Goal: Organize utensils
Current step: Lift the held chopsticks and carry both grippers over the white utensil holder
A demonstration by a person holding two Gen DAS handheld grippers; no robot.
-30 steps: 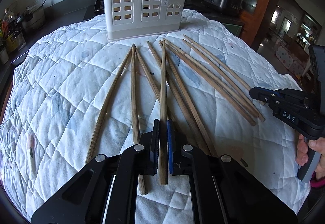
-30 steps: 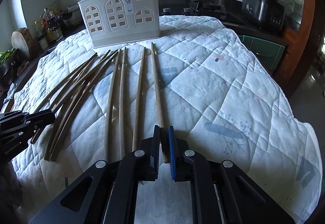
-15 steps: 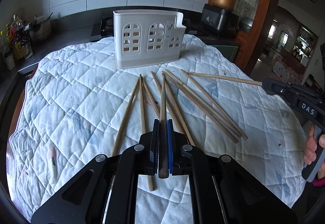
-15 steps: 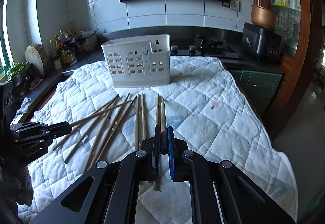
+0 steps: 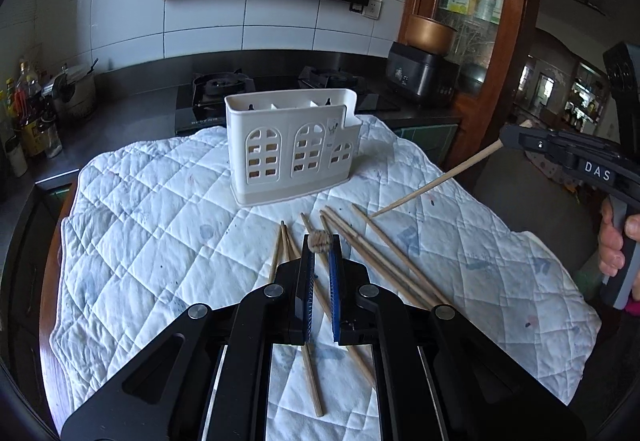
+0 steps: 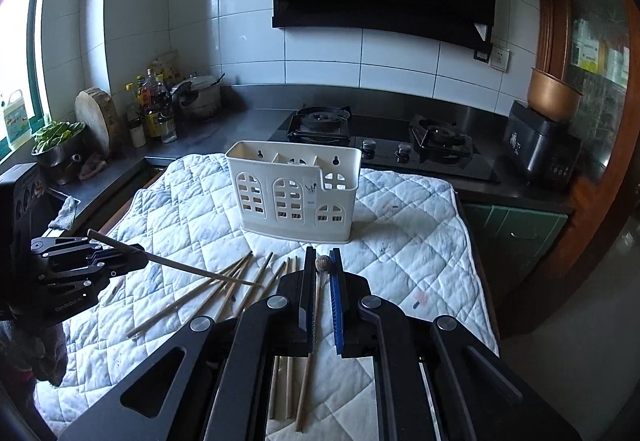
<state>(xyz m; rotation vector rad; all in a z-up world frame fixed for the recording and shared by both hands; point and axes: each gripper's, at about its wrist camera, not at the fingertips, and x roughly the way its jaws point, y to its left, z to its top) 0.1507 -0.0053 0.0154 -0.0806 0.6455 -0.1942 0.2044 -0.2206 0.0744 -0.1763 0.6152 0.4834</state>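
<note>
A white slotted utensil holder (image 5: 291,148) stands upright at the far side of the quilted cloth (image 5: 140,233); it also shows in the right wrist view (image 6: 294,197). Several wooden chopsticks (image 5: 384,257) lie fanned out on the cloth in front of it. My left gripper (image 5: 319,243) is shut on one chopstick (image 6: 192,269), lifted and tilted tip-down. My right gripper (image 6: 322,261) is shut on another chopstick (image 5: 436,179), also lifted with its tip pointing down toward the cloth.
A gas hob (image 6: 380,141) sits behind the holder on a dark counter. Bottles and a pot (image 6: 160,109) stand at the back left. A black appliance (image 6: 540,145) and a wooden cabinet are on the right. The cloth's right edge drops off.
Both grippers have risen and tilted, each lifting its chopstick off the cloth. The view now looks over the holder's open top instead of down at the cloth.
</note>
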